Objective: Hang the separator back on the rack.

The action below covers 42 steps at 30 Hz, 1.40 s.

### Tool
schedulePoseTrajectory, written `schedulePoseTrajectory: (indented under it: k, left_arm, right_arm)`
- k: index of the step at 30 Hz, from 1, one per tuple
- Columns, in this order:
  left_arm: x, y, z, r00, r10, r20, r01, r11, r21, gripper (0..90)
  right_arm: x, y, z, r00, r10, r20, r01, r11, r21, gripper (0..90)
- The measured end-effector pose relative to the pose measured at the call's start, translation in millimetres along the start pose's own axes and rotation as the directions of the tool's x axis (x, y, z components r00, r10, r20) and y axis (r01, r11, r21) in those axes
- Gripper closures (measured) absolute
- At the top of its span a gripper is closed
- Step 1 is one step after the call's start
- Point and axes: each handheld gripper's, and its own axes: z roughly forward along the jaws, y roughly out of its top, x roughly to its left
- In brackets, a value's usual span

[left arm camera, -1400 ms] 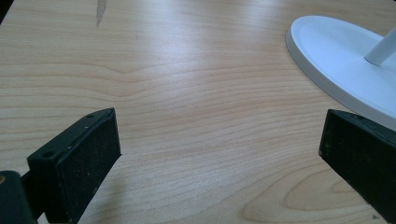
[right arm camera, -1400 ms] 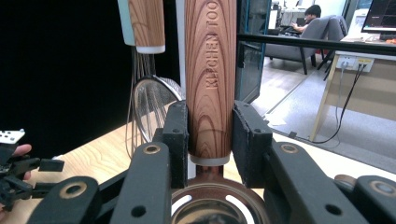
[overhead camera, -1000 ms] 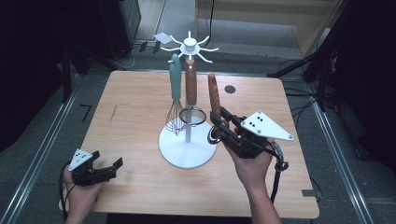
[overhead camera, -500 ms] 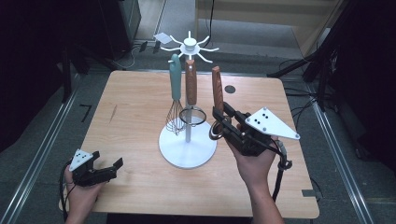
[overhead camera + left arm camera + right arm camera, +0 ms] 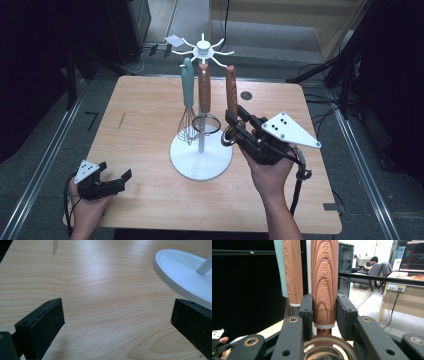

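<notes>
Wooden bench (image 5: 145,107) carries a white utensil stand (image 5: 201,159); beside it the right gripper (image 5: 239,129) lifts a wood-handled strainer (image 5: 231,95) upright, likely toward a hook. Left gripper (image 5: 117,322) idles, jaws wide over bare wood. Right gripper's view: jaws clamp the handle's base.

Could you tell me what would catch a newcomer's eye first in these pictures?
First the white utensil stand at the middle of the wooden table, with a teal-handled whisk and a wood-handled strainer hanging from it. Just right of it, the right gripper is shut on a third wood-handled utensil, held upright. The left gripper rests open at the near left edge.
</notes>
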Motion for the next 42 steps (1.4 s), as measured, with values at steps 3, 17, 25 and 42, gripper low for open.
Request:
schedulePoseTrajectory:
  k: [3, 17, 25, 42]
  left_arm:
    - [0.0, 0.0, -0.1, 1.0000, 0.001, 0.000, -0.001, 1.0000, 0.000, 0.0]
    - [-0.3, -0.3, -0.1, 1.0000, -0.001, 0.002, 0.001, 1.0000, -0.001, 0.0]
    - [-0.2, -0.4, -0.3, 1.0000, -0.002, 0.003, 0.002, 1.0000, -0.001, 0.0]
    - [-0.2, -0.3, -0.1, 1.0000, -0.001, 0.004, 0.001, 1.0000, 0.000, 0.0]
  right_arm:
    - [1.3, 1.1, 0.7, 1.0000, 0.006, -0.005, -0.006, 1.000, -0.003, 70.5]
    - [-0.1, 5.2, 6.8, 0.9999, 0.009, -0.007, -0.009, 1.000, -0.001, 70.5]
    - [2.5, 5.6, 13.6, 0.9999, 0.004, -0.009, -0.004, 1.000, 0.008, 70.6]
    - [0.7, -2.2, 11.6, 0.9995, -0.025, 0.016, 0.025, 1.000, -0.011, 38.7]
